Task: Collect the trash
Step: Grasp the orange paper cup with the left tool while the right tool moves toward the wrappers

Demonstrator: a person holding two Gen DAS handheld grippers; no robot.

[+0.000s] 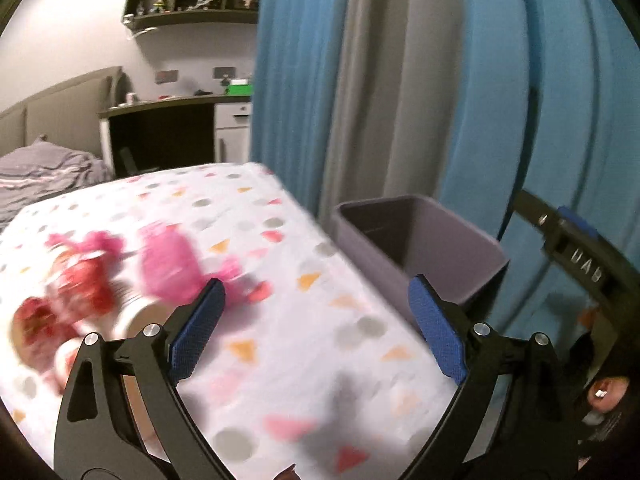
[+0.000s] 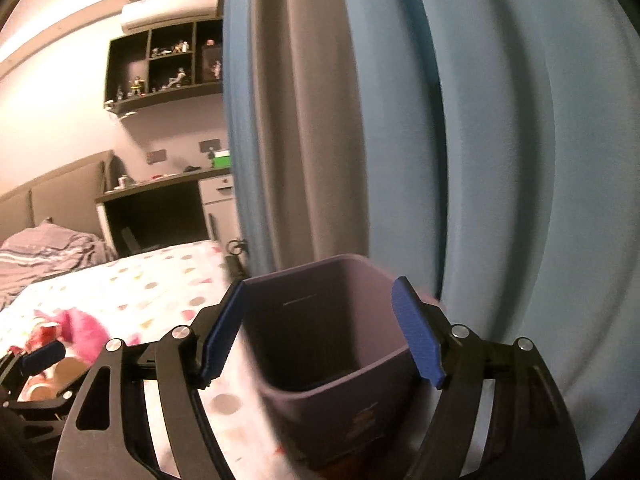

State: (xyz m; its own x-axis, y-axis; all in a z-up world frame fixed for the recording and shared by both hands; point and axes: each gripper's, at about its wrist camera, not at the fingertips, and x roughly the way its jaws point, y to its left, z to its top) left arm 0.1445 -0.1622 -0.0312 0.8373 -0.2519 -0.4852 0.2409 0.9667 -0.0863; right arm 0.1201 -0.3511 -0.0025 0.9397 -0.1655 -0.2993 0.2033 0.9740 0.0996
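Black gripper arms with blue ribbed pads fill the bottom of both views. From the left wrist camera, the left gripper [image 1: 316, 332] has its jaws spread wide with nothing between them, above a table [image 1: 280, 360] covered in a white cloth printed with grey dots and orange and pink triangles. Blue and grey curtains [image 1: 400, 80] hang behind, taking up most of the right half of each view. A dark purple-grey trash bin [image 1: 420, 256] stands just beside the table's right edge, in front of the curtains, and what shows of its inside looks dark and bare. On the table's left part lies the blurred trash: pink crumpled pieces [image 1: 172, 264], a red and white can [image 1: 80, 284] lying on its side, and other red and white items near it that are too blurred to name. From the right wrist camera, the right gripper [image 2: 320, 328] also has its jaws apart and holds nothing, with the bin's open mouth framed between its pads. At the left edge of that view, the left gripper's blue tip shows near the trash pile.
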